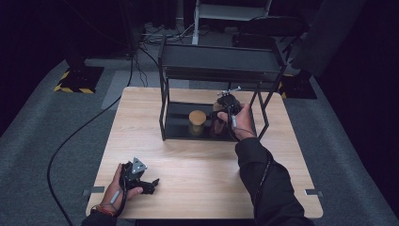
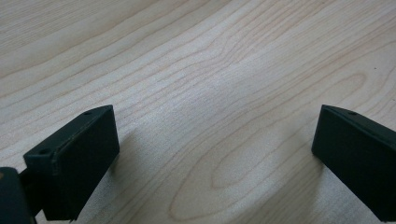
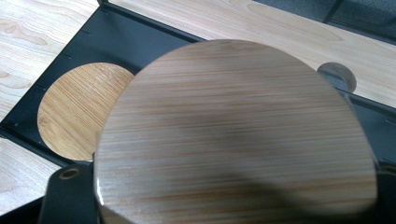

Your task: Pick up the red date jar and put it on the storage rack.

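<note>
Right gripper (image 1: 221,113) reaching into the lower tier of the black metal shelf rack (image 1: 165,89), jaws set either side of a jar with a round bamboo lid (image 3: 236,135), lid lying square across the jaw line and hiding most of both jaws in the right gripper view. Looks clamped on that jar, since the lid sits tight between the black jaw bases at the bottom corners, though actual contact under the lid cannot be seen. Just to the left of the held jar, on the same black shelf floor (image 3: 116,37), a second bamboo-lidded jar (image 1: 197,121), upright, near but apart from the first. A small grey round knob (image 3: 337,74) beyond the lid on the far right, too blurred to name. Key relation: jar directly between the right jaws, its axis upright, rack's top tier overhead, so any coming move probably has to run toward the person and out the open front rather than straight up. Left gripper (image 1: 147,183) resting low over bare wooden table (image 2: 210,70), well apart from the rack, jaws spread wide with nothing between them; right hand (image 1: 242,120) clearly the nearer one to both jars.
</note>
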Action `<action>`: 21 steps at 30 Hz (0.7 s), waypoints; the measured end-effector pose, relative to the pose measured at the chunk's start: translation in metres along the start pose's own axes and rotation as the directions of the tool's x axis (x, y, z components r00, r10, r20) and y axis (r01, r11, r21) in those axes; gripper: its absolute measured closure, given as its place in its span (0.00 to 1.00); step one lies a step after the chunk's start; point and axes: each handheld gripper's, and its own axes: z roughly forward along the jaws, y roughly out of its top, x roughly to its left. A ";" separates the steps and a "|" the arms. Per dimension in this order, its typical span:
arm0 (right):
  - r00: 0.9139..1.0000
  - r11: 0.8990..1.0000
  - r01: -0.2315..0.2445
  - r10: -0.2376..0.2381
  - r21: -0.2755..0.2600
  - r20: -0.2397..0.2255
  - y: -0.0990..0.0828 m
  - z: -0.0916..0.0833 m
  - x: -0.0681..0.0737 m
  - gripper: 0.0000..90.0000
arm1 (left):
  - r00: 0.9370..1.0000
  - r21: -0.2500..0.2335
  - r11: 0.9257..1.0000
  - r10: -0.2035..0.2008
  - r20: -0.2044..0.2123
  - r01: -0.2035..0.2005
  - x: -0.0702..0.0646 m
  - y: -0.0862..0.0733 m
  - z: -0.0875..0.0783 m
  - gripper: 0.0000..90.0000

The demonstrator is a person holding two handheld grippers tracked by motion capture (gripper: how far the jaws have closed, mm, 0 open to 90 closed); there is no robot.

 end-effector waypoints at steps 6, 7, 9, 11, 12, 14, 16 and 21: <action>1.000 1.000 -0.020 0.020 0.011 -0.009 0.002 0.002 -0.003 0.27 | 1.000 0.000 1.000 0.000 0.000 0.000 0.000 0.000 0.000 0.01; 1.000 1.000 -0.024 0.024 0.013 -0.008 0.003 0.002 -0.004 0.27 | 1.000 0.000 1.000 0.000 0.000 0.000 0.000 0.000 0.000 0.01; 1.000 1.000 -0.025 0.025 0.014 -0.007 0.003 0.002 -0.003 0.27 | 1.000 0.000 1.000 0.004 0.003 -0.004 0.000 0.000 0.000 0.01; 0.999 0.999 -0.031 0.031 0.014 -0.006 0.004 0.002 -0.003 0.27 | 1.000 0.000 1.000 0.009 0.004 -0.009 0.000 0.000 0.000 0.01; 0.999 0.999 -0.032 0.032 0.016 -0.007 0.004 0.002 -0.003 0.27 | 1.000 0.000 1.000 0.010 0.005 -0.010 0.000 0.000 0.000 0.01; 0.999 0.999 -0.043 0.044 0.018 -0.011 0.005 0.002 -0.005 0.25 | 1.000 0.000 1.000 0.010 0.006 -0.010 0.000 0.000 0.000 0.01; 0.999 0.999 -0.041 0.041 0.024 -0.007 0.006 0.002 -0.005 0.24 | 1.000 0.000 1.000 0.009 0.006 -0.009 0.000 0.000 0.000 0.01; 0.999 0.999 -0.042 0.042 0.027 0.015 0.006 0.002 -0.001 0.15 | 1.000 0.000 1.000 0.010 0.006 -0.010 0.000 0.000 0.000 0.01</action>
